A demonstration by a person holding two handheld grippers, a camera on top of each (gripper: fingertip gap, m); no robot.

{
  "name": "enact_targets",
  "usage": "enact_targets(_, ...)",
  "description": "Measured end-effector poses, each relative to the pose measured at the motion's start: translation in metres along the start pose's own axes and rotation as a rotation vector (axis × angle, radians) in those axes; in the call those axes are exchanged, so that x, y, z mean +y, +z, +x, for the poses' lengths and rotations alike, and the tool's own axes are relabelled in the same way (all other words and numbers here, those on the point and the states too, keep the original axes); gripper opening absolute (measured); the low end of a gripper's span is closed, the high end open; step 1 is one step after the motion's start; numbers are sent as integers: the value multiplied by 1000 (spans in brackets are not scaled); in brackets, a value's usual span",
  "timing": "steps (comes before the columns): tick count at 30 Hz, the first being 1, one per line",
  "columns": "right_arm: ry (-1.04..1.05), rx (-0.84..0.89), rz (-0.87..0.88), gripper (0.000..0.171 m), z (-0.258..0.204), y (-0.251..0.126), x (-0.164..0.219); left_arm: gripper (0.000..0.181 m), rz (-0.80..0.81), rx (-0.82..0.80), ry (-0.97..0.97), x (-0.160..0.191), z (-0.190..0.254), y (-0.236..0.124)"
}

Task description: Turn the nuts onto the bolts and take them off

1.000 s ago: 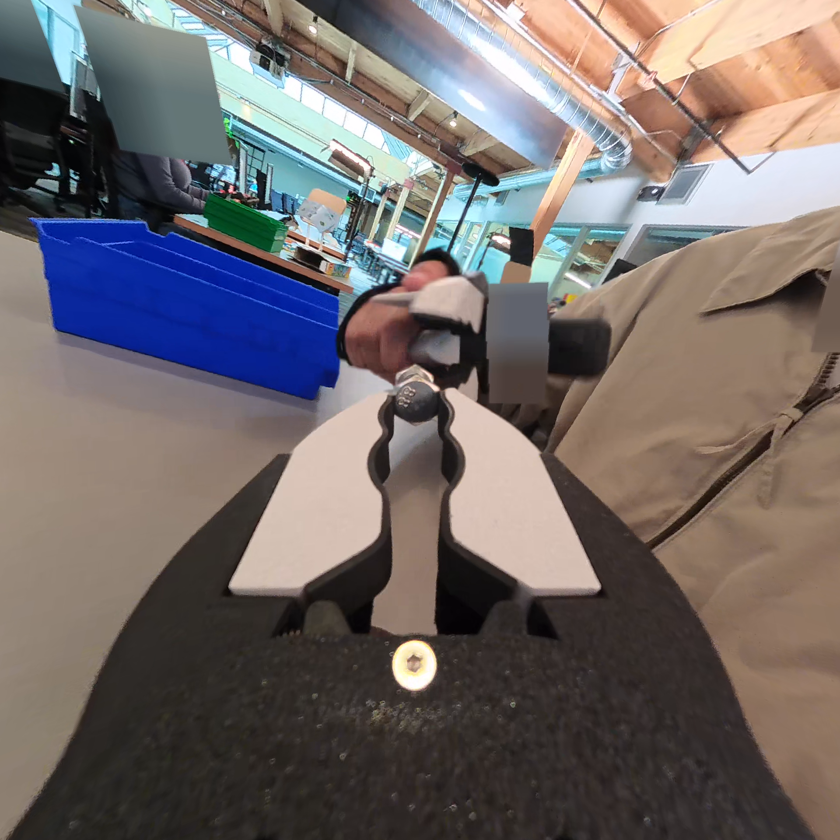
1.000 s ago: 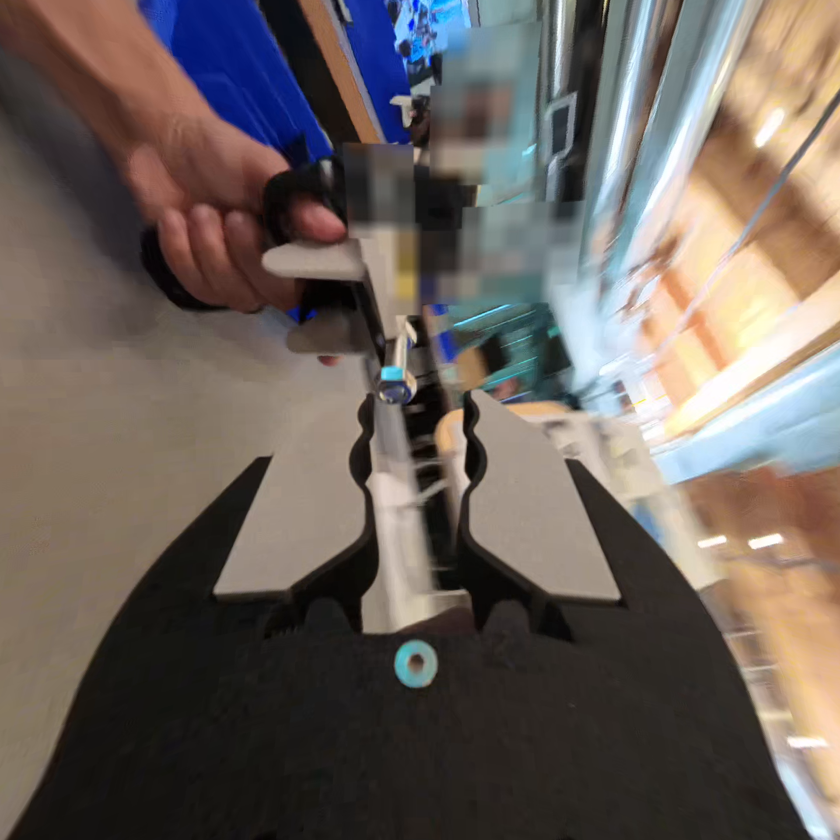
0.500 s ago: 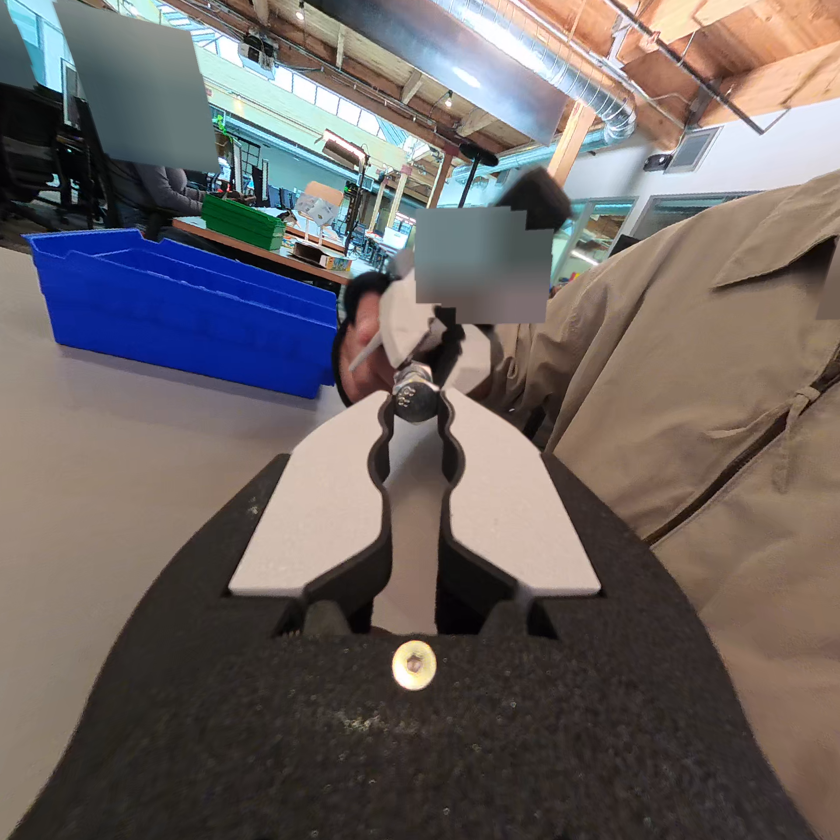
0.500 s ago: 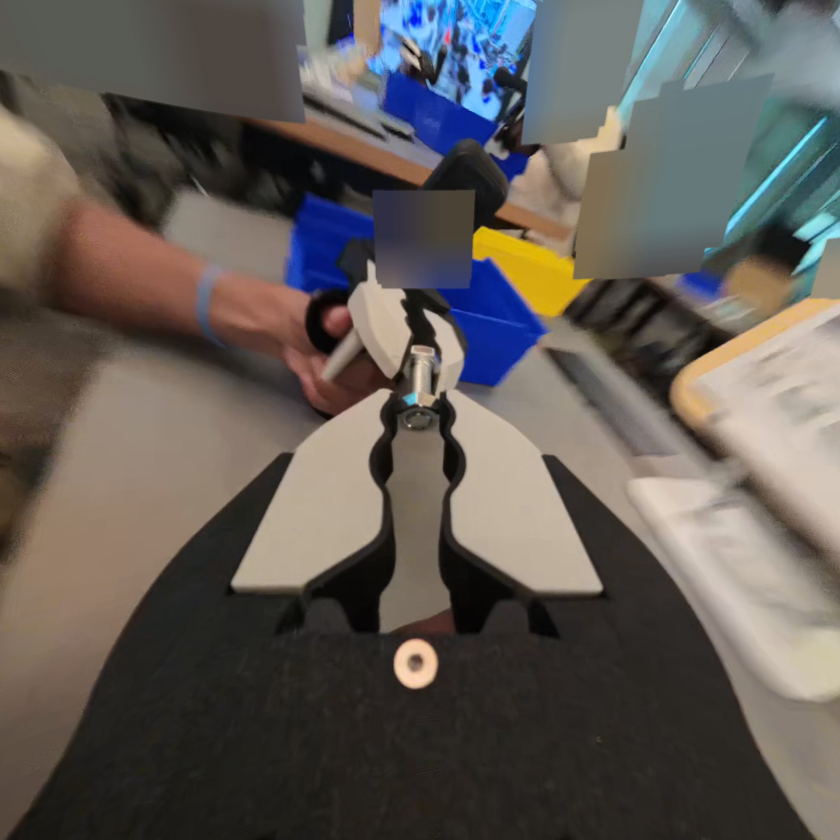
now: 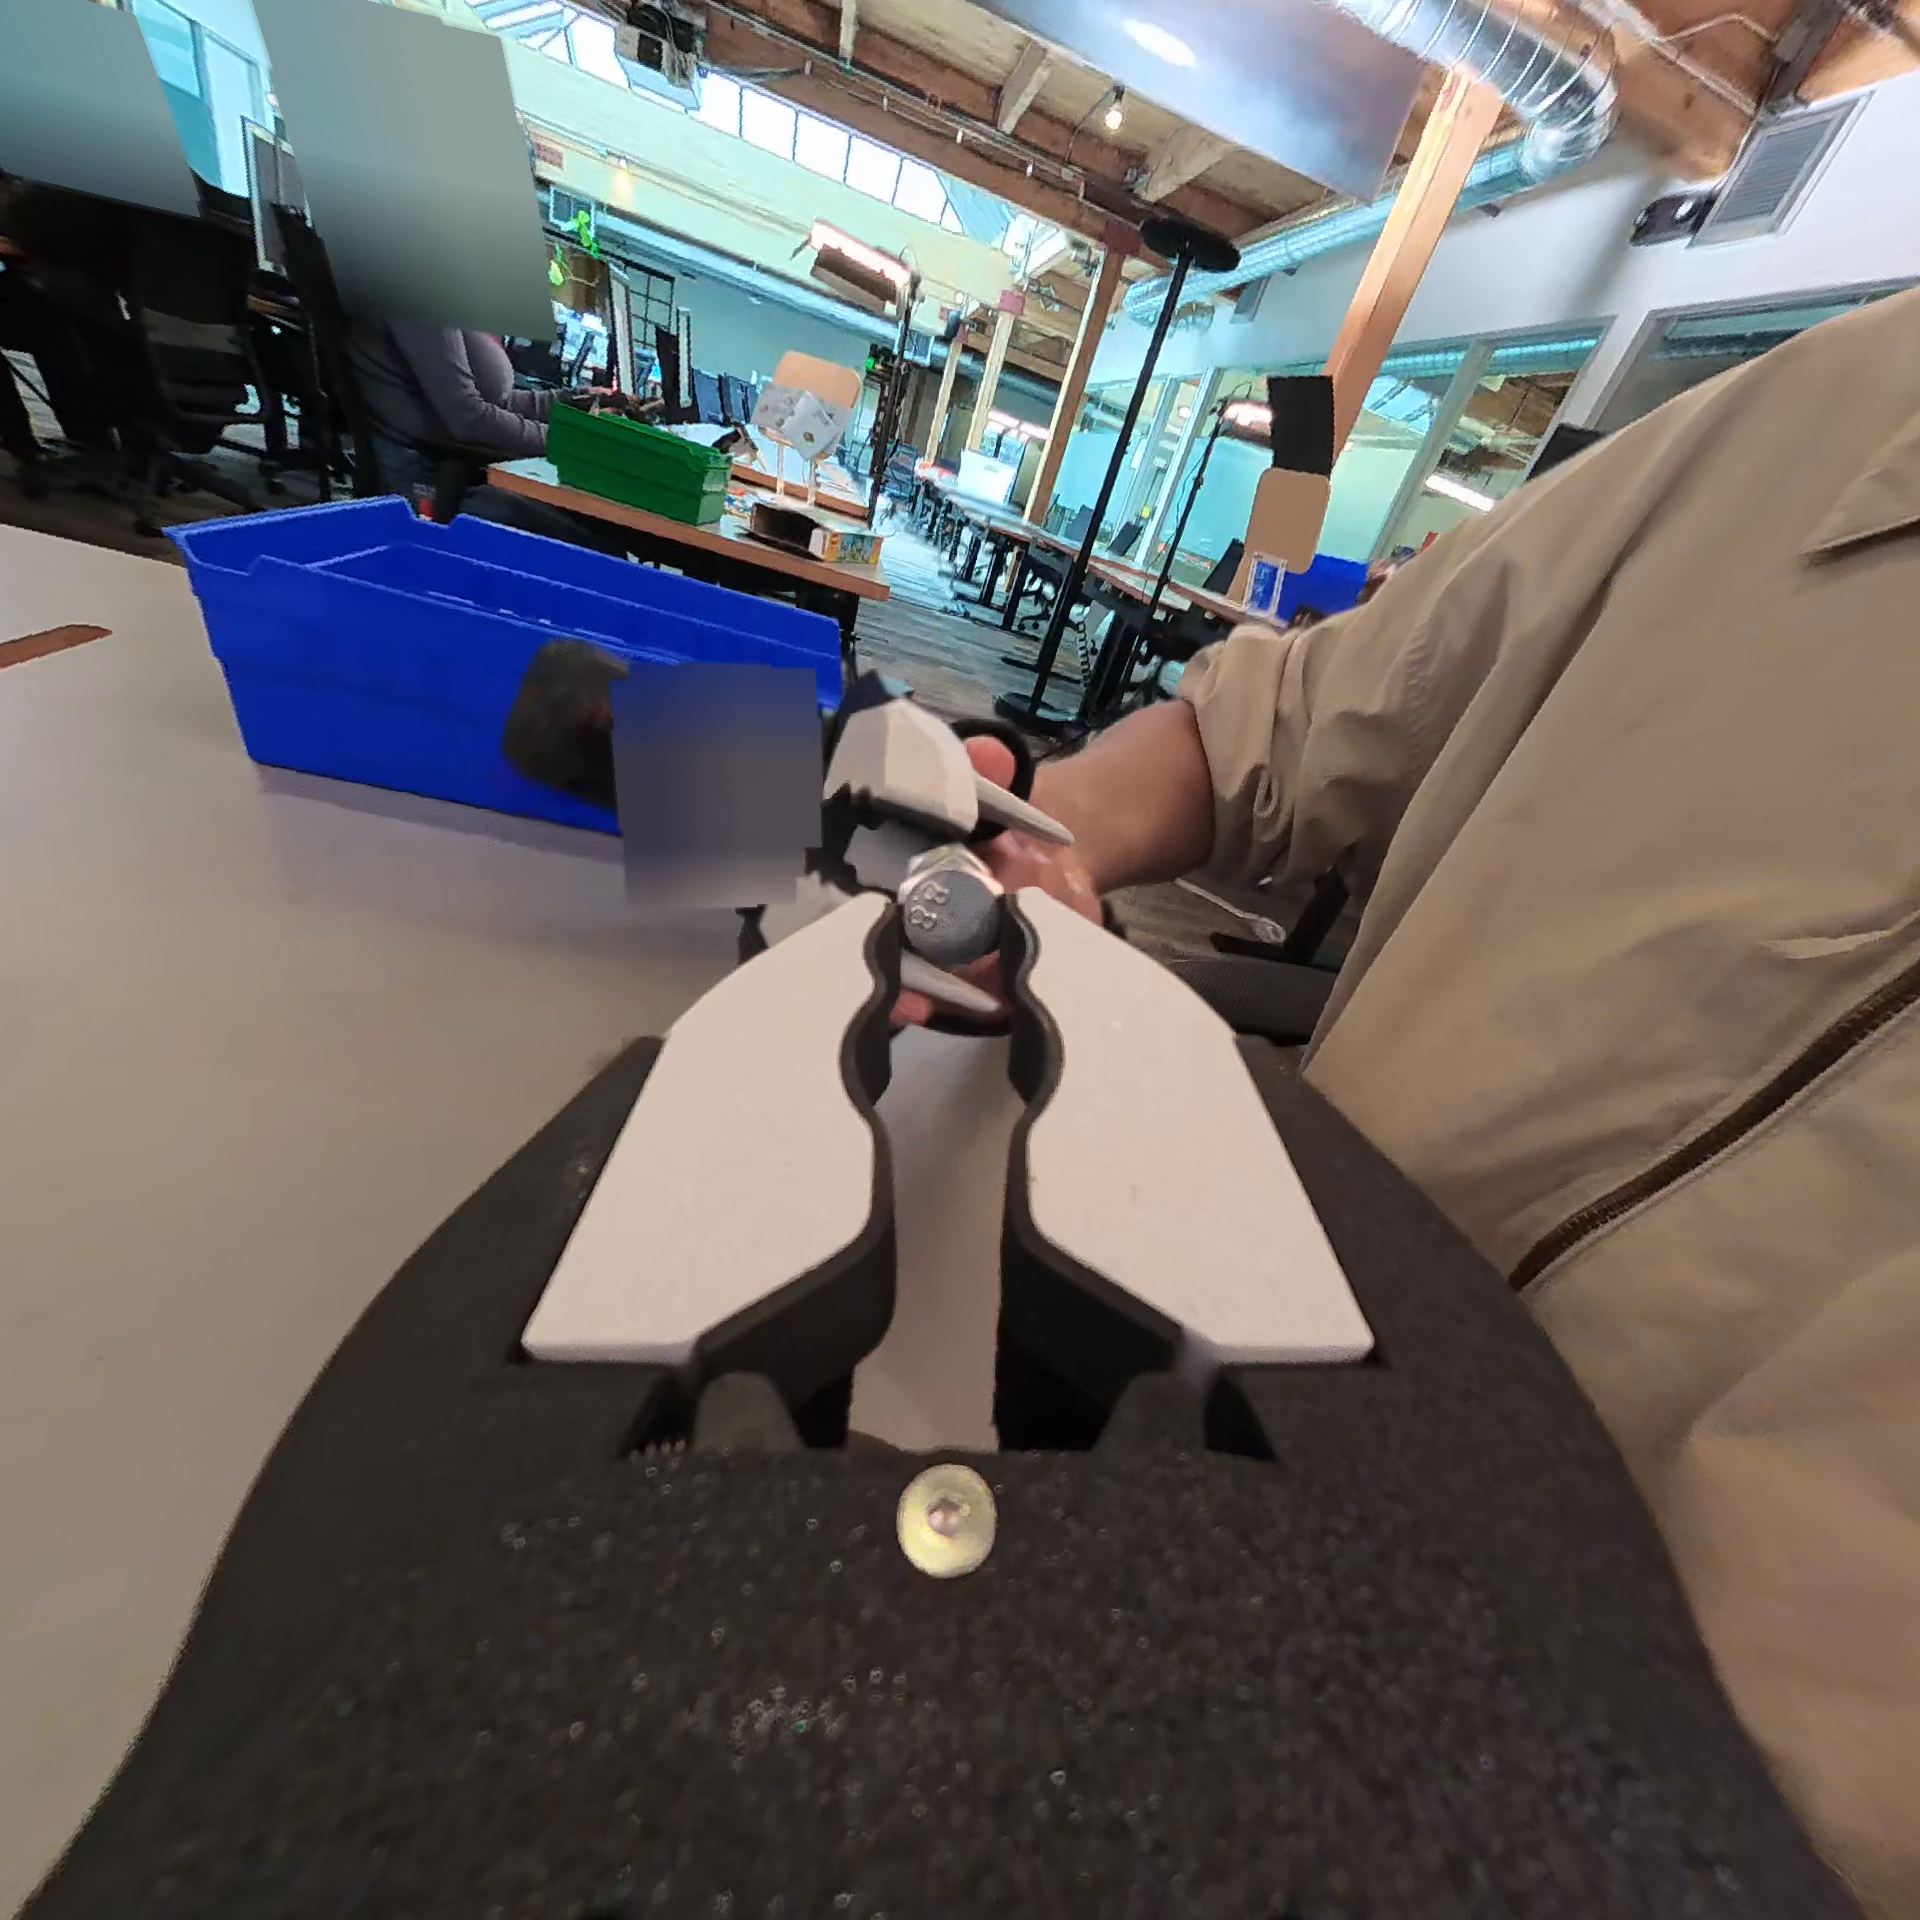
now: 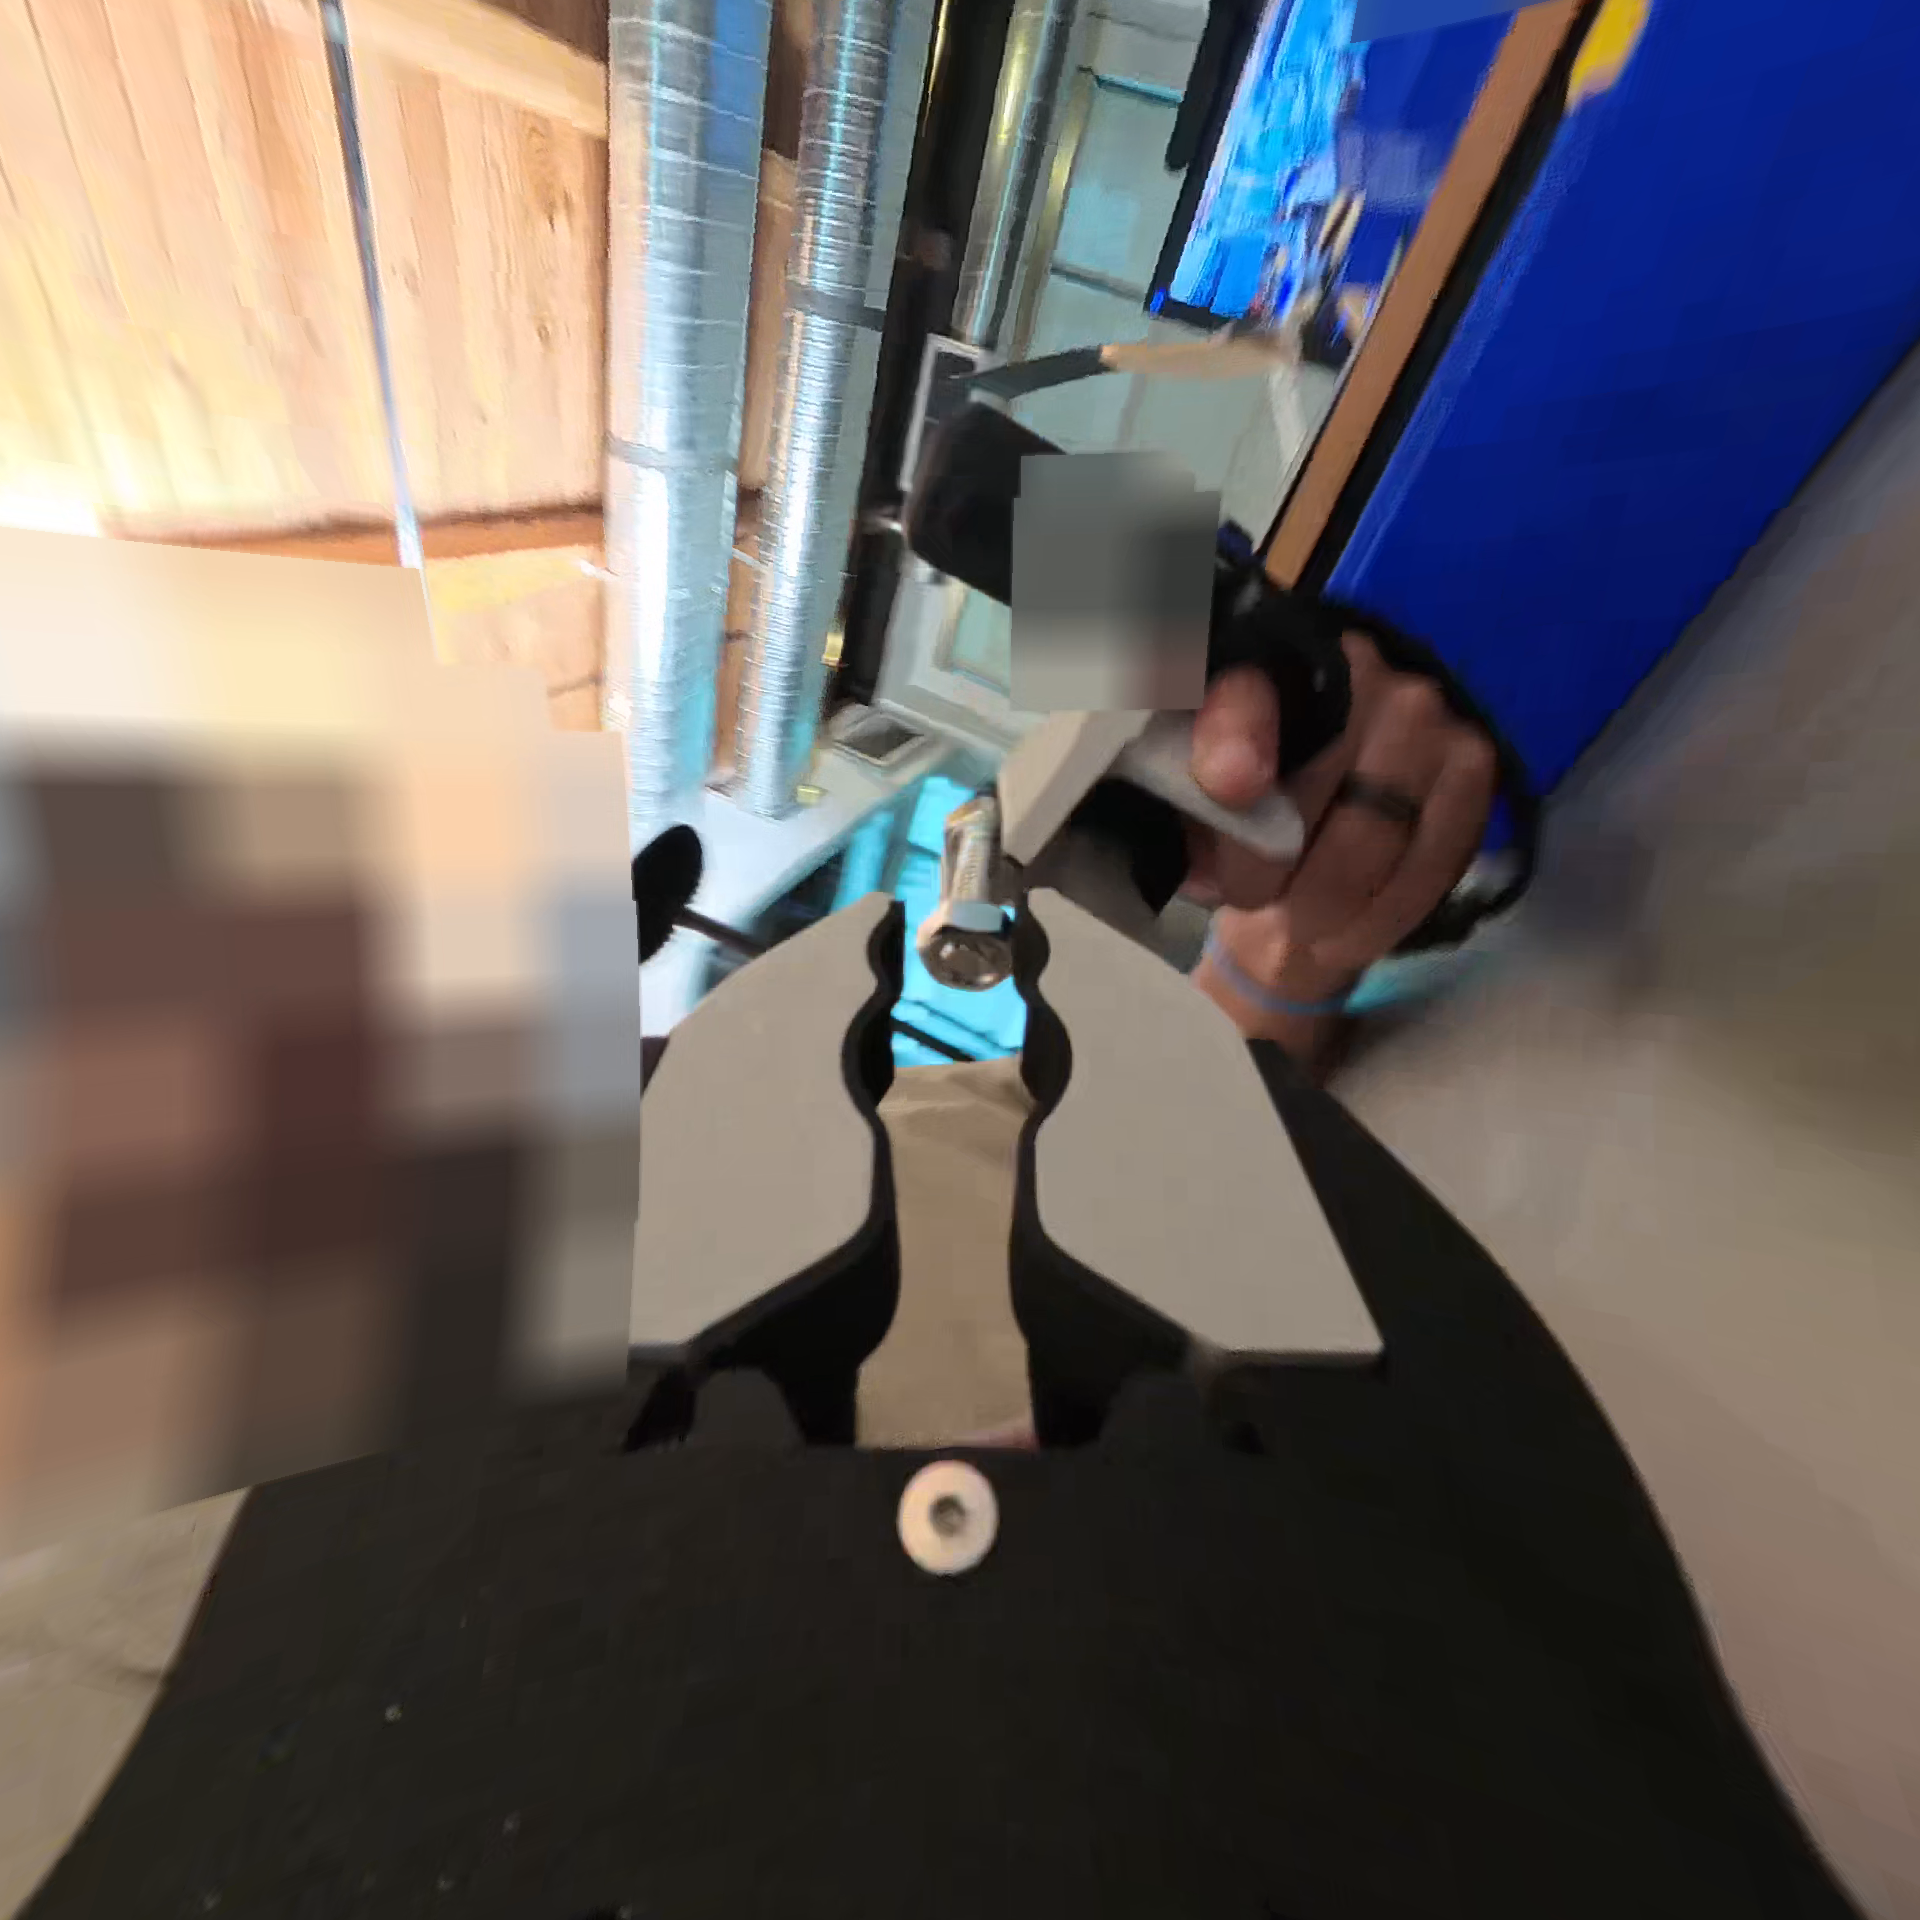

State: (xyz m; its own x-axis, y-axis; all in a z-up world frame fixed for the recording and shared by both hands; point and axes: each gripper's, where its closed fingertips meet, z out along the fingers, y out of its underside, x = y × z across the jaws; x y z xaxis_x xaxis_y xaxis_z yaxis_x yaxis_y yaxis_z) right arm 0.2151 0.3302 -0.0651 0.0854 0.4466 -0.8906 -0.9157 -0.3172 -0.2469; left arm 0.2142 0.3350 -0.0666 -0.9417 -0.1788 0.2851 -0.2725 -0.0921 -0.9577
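1. The left tongs (image 5: 951, 925) are clamped on the hexagonal head of the bolt (image 5: 948, 916), which sits in the foremost notch between their two pale fingers (image 5: 748, 1122).
2. The bolt is held clear above the grey worktop (image 5: 260, 1039); its shank points away from the left wrist camera, towards the right tongs (image 5: 914, 790) just beyond it.
3. In the right wrist view the bolt's threaded shank (image 6: 971, 857) runs from the grey fingers of the left tongs (image 6: 1049, 790) at its far end down to the nut (image 6: 968, 943) at its near end.
4. The right tongs (image 6: 961, 940) have their two fingers on either side of the nut, in the foremost notch. A sliver of background shows on each side of it, and the view is blurred, so whether they press on it I cannot tell.
5. A bare hand (image 6: 1340, 831) with a dark ring and a light blue wristband holds the left tongs, just right of the bolt in that view.
6. In the left wrist view, the hand (image 5: 1039, 831) holding the right tongs shows just behind the bolt, its forearm leading into a rolled-up beige sleeve (image 5: 1351, 748).
7. A blue bin (image 5: 468, 665) stands on the worktop, well beyond the bolt and to its left in the left wrist view.
8. Farther beyond the bolt, a green bin (image 5: 634, 473) rests on a wooden table.
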Motion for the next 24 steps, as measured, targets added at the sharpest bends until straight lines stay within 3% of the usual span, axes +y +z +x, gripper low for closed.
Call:
enact_targets(2, -286, 96, -3, 30, -6, -1, -4, 17, 31, 7, -23, -4, -1, -2)
enact_targets(5, -906, 408, -109, 47, 0, -5, -4, 17, 94, 38, -82, -12, -3, -8)
enact_targets(9, -1985, 906, -302, 44, -9, -10, -16, 17, 155, 90, -153, -19, -3, -13)
enact_targets(11, -2456, 1027, -412, 40, -17, 0, -11, 17, 162, 108, -178, -19, -3, -13)
enact_targets(13, -2744, 1019, -530, 35, -12, 13, 1, 17, 164, 104, -175, -18, -3, -13)
enact_targets(17, -2807, 1038, -567, 36, -1, 18, -4, 17, 157, 154, -189, -18, 4, -11)
enact_targets(20, -2835, 1023, -534, 18, -6, 20, -7, 17, 143, 157, -183, -16, 6, -10)
enact_targets(22, -2703, 1004, -499, 18, -7, 20, -8, 17, 149, 145, -174, -17, 5, -10)
enact_targets(24, -2441, 924, -433, 17, -6, 19, -6, 17, 130, 136, -143, -16, 7, -9)
